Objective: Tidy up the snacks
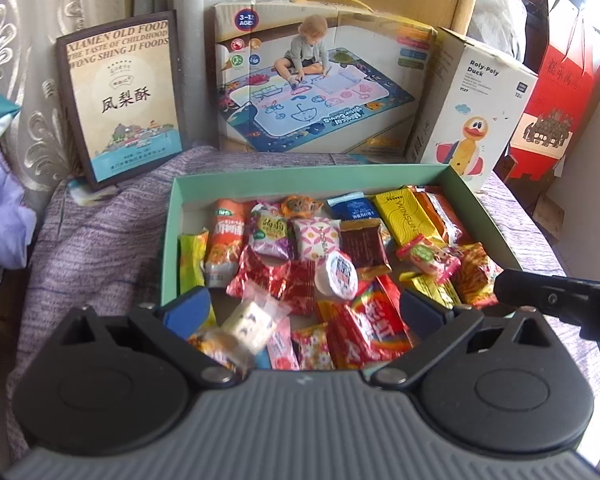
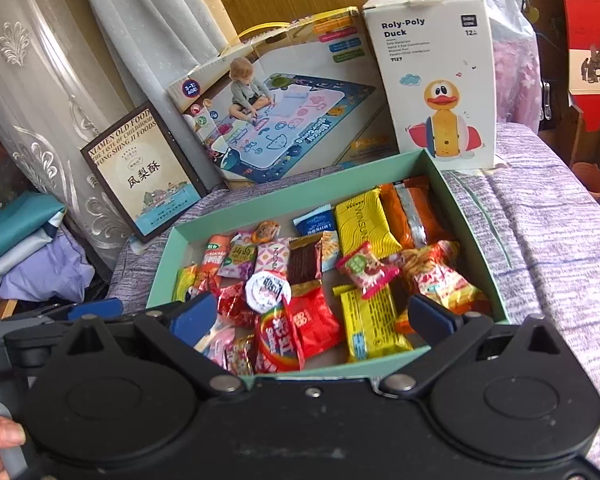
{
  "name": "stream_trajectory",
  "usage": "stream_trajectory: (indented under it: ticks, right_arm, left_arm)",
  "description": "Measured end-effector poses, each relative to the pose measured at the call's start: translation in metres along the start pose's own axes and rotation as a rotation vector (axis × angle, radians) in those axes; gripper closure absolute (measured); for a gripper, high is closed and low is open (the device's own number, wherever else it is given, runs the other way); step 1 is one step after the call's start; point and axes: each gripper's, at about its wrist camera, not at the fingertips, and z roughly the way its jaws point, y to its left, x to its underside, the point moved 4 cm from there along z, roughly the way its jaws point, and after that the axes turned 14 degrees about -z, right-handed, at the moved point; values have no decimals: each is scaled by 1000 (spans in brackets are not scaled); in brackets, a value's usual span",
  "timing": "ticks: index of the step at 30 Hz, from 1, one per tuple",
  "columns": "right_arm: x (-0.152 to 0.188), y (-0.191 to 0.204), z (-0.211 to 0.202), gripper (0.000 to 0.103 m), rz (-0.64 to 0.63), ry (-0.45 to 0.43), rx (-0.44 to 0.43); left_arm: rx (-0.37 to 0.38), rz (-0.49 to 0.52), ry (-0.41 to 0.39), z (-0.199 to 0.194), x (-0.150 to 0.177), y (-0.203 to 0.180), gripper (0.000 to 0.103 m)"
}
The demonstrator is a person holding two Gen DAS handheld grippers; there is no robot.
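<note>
A shallow green box on a purple cloth holds several wrapped snacks: a yellow pack, a brown bar, a white round cup and red packets. My left gripper is open over the box's near end. A small white candy in clear wrap lies blurred between its fingers, apart from the pads. My right gripper is open and empty over the near edge.
Behind the box stand a pineapple-cake box, a drawing-mat toy box and a Roly-Poly Duck box. A red carton is at the far right. Curtains hang at the left.
</note>
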Motion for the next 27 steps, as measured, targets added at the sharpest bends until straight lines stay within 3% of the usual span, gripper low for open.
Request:
stream_trajectory:
  ticks: [13, 27]
  right_arm:
    - [50, -3, -35, 0, 16, 58, 11]
    - [64, 9, -29, 0, -59, 118, 24]
  left_arm:
    - [-25, -38, 19, -34, 57, 25, 0]
    - [-91, -66, 68, -32, 86, 47, 0]
